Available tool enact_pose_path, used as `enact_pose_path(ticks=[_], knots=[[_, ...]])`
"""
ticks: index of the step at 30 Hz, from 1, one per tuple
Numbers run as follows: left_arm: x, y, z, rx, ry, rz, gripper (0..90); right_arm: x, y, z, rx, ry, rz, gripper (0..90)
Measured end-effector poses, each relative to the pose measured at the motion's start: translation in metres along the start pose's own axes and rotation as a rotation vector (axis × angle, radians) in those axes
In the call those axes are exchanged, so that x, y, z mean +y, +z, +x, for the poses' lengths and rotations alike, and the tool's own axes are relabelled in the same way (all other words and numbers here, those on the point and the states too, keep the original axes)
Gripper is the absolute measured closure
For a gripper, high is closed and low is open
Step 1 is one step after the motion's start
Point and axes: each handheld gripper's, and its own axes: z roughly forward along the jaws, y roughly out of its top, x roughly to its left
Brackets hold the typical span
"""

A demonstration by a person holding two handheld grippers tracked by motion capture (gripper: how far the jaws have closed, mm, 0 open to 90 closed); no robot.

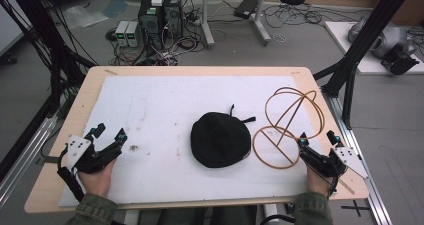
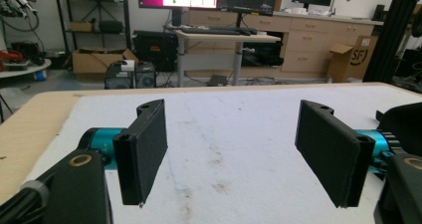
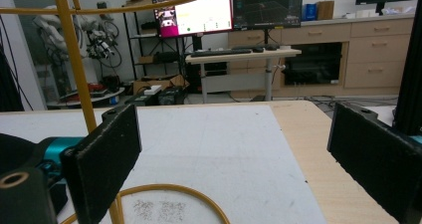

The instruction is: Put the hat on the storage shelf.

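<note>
A black cap [image 1: 220,139] lies on the white sheet [image 1: 150,100] near the table's middle, and its edge shows at the right of the left gripper view [image 2: 405,119]. To its right stands a yellow wire frame [image 1: 288,127] made of hoops and rods, seen close up in the right gripper view [image 3: 74,59]. My left gripper [image 1: 111,131] rests at the front left, open, with only bare sheet between its jaws [image 2: 233,134]. Just right of the wire frame's base hoop is my right gripper [image 1: 318,136], open with nothing between its jaws [image 3: 234,149].
The wooden table [image 1: 75,115] ends close behind both hands. Black frame posts [image 1: 370,30] rise at the right and left sides. Computers and cables [image 1: 155,20] sit on the floor beyond the far edge.
</note>
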Motion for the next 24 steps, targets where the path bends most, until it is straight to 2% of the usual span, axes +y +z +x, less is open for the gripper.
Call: enact_pose_path(ticks=[4,9,13,18,21,24], knots=[[0.001,0.007,-0.01,-0.061,-0.006,0.009,28.1,0.0,0.0,0.001,0.002,-0.004,0.0,5.8],[0.002,0.015,-0.027,-0.123,0.026,0.045,27.9,-0.001,0.001,-0.001,0.004,-0.004,0.002,5.7],[0.003,0.025,-0.039,-0.185,-0.014,0.078,27.8,-0.001,0.001,-0.001,0.005,0.005,0.007,5.8],[0.003,0.038,-0.06,-0.233,-0.007,0.109,27.6,0.0,0.001,-0.001,0.013,0.005,0.015,5.8],[0.004,0.045,-0.073,-0.263,0.014,0.121,28.4,0.0,0.002,0.0,0.015,-0.004,0.015,5.8],[0.006,0.051,-0.085,-0.303,0.062,0.153,29.7,0.0,0.004,0.001,0.024,-0.005,0.024,5.8]])
